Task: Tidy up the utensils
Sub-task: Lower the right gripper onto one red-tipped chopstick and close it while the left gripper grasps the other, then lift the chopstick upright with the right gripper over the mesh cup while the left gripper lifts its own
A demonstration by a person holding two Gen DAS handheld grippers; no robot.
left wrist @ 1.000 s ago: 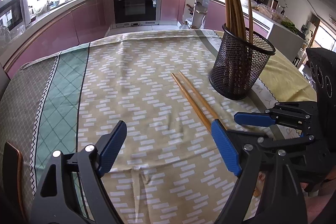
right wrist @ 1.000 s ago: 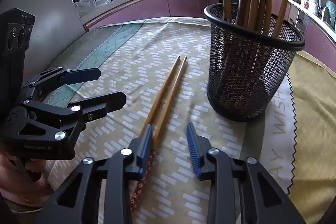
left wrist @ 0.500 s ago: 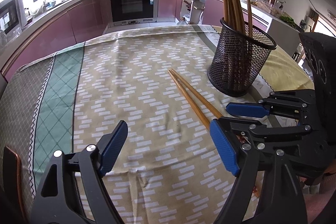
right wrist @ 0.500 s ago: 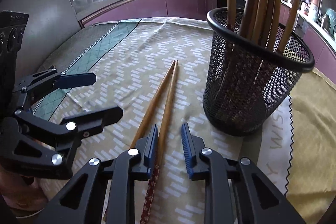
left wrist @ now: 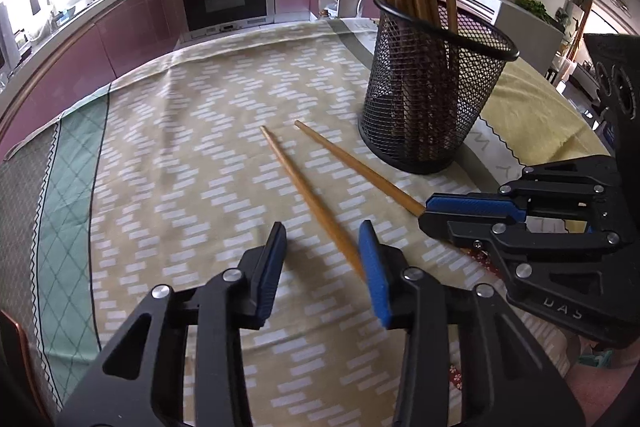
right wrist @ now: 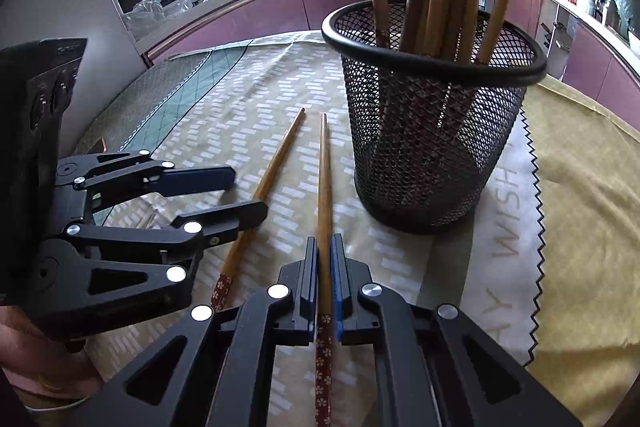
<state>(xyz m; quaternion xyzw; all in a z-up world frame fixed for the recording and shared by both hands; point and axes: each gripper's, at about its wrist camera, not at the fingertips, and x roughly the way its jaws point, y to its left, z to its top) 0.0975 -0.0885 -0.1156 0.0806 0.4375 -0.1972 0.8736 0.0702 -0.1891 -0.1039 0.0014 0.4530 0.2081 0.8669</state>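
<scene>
The right gripper (right wrist: 325, 269) has its blue-padded fingers (right wrist: 307, 275) pressed onto one long wooden chopstick with a red flowered handle end (right wrist: 325, 195), which points ahead between them toward the black wire-mesh holder (right wrist: 432, 115) full of upright wooden utensils. The left gripper (left wrist: 322, 267) has just been closing; its fingers are partly spread around the second wooden chopstick (left wrist: 308, 195), which runs close by the right-hand pad (left wrist: 374, 275), though whether they touch is hard to say. Both chopsticks lie on the desk, on a beige cloth with white dashes (left wrist: 192, 155), their tips splayed apart just beside the holder
</scene>
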